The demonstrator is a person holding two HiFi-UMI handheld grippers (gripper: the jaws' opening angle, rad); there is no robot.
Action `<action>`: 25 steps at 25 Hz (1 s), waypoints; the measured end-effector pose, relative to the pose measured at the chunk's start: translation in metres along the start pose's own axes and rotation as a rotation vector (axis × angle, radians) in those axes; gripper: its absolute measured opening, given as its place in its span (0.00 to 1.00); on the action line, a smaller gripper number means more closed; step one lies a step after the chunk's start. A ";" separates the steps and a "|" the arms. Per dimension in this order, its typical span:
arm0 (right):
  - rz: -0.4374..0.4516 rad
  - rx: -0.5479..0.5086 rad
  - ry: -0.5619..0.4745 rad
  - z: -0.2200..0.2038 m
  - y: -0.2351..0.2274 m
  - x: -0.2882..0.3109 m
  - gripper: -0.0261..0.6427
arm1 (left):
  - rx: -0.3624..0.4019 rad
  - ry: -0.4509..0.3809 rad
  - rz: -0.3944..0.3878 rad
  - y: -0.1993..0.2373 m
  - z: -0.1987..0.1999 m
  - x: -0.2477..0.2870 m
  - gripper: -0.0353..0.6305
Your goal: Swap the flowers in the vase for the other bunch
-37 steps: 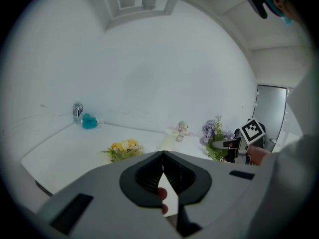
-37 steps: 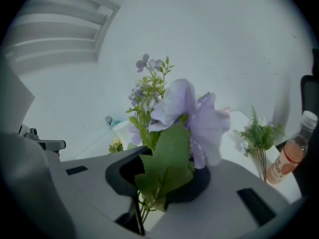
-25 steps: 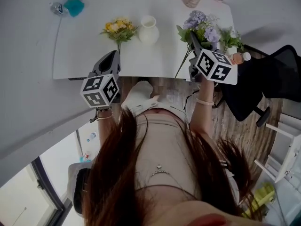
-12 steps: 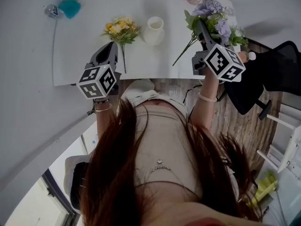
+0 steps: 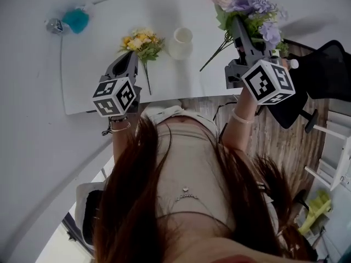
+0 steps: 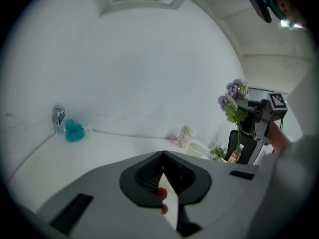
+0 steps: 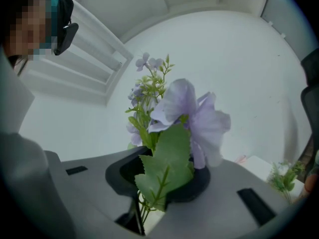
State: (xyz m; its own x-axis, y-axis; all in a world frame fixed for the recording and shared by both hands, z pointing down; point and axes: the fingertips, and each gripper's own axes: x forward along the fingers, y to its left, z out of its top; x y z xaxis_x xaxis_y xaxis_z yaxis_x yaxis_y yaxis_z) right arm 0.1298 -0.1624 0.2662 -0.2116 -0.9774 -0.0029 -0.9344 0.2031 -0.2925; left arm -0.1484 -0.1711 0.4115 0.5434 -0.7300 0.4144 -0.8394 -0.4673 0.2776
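Landmark is the white vase, which is standing upright on the white table.

Right gripper is sitting off to the vase's right, well apart from it. Jaws are partly closed and clamping the stems of the purple bunch. Blooms and leaves are sticking out past the jaw tips, and a big leaf is covering most of the gap in the right gripper view. Thin stem ends are trailing back toward the vase's right side, clear of it. In the left gripper view the bunch is hanging in the air above table level.

Yellow bunch is lying flat on the table just left of the vase, not touching it, with its stem pointing toward the person.

Left gripper is hovering left of the vase, just beside the yellow bunch's stem. Its jaws are fully together and gripping nothing.

A water bottle and a teal object are sitting at the table corner, far left of the vase.
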 end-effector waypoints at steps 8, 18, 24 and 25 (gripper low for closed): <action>-0.020 -0.037 -0.213 0.043 0.023 0.011 0.19 | -0.013 0.002 0.029 0.028 0.003 0.003 0.06; -0.032 -0.103 -0.363 0.055 0.039 0.024 0.19 | -0.044 0.004 0.048 0.051 0.000 0.003 0.06; -0.026 -0.158 -0.390 0.058 0.043 0.024 0.19 | -0.040 0.001 0.039 0.047 0.006 0.004 0.06; -0.025 -0.166 -0.392 0.058 0.044 0.024 0.19 | -0.039 0.003 0.036 0.045 0.008 0.003 0.06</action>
State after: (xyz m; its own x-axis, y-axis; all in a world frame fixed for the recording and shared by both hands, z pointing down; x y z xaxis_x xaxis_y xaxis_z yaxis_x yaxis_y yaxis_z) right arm 0.1001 -0.1800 0.1975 -0.0932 -0.9241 -0.3707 -0.9780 0.1547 -0.1396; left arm -0.1843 -0.1986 0.4181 0.5127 -0.7448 0.4272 -0.8576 -0.4209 0.2955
